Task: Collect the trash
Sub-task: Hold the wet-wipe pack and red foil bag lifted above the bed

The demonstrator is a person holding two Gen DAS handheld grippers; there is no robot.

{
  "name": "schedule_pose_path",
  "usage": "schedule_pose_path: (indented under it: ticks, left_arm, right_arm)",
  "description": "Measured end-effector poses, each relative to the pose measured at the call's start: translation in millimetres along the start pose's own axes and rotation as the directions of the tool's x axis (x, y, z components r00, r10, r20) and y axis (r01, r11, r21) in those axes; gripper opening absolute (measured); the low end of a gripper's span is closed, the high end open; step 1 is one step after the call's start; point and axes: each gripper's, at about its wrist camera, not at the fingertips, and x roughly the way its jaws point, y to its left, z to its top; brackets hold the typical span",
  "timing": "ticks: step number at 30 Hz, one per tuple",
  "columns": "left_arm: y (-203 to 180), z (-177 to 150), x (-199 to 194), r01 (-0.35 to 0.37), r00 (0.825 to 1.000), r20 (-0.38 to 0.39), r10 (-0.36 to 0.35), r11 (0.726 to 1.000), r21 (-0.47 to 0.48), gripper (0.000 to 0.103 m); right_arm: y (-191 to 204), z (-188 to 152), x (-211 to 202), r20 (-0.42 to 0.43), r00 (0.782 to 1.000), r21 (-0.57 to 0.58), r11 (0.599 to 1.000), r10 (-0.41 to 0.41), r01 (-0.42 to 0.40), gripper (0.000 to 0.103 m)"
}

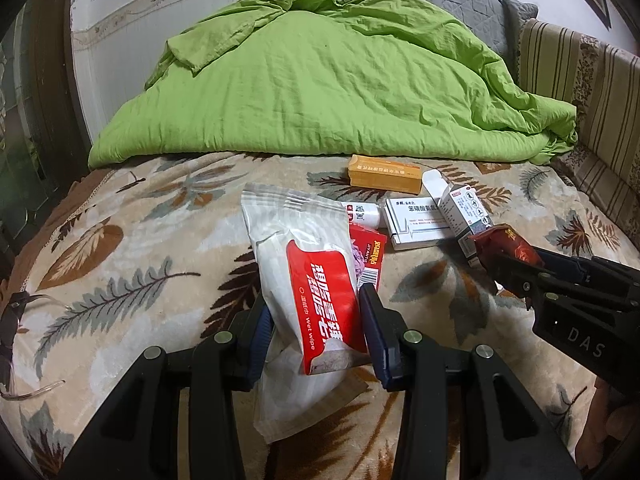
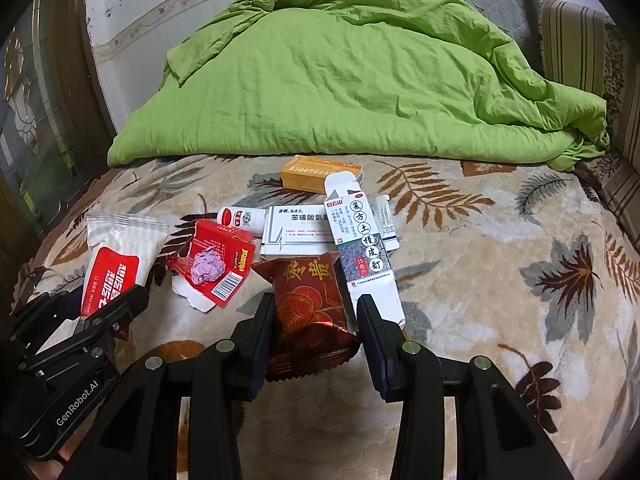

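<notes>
Between left gripper [image 1: 316, 332] jaws: wet-wipe pack [image 1: 304, 272], clamped at lower end, lifted off leaf-print blanket [image 1: 140, 240]. Right of pack: right gripper [image 2: 314, 332], jaws clamped on dark red snack wrapper [image 2: 308, 300]. Beyond wrapper: white medicine box [image 2: 296, 232], tall open carton [image 2: 362, 248], torn red box [image 2: 212, 264], small white bottle [image 2: 240, 216], orange box [image 2: 316, 174]. Farther back: green quilt [image 2: 340, 80].

ahead: boxes and packets [image 2: 296, 232] clumped mid-bed, tight squeeze
behind that: green quilt [image 2: 360, 80] walls off the back
right side: leaf-print blanket [image 2: 520, 320] wide open
left side: bare blanket too, eyeglasses [image 1: 16, 320] at the edge
</notes>
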Motion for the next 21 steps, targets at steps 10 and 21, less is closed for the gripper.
schedule_pose_path:
  ticks: [10, 21]
  left_arm:
    - [-1.0, -0.3, -0.6, -0.002, 1.0, 0.0, 0.002, 1.0, 0.0, 0.041]
    - [0.4, -1.7, 2.7, 0.006, 1.0, -0.008, -0.006, 1.0, -0.014, 0.041]
  right_arm:
    - [0.6, 1.4, -2.8, 0.009, 1.0, -0.006, 1.0, 0.004, -0.004, 0.044]
    - [1.3, 1.3, -2.7, 0.008, 1.0, -0.007, 1.0, 0.005, -0.005, 0.044]
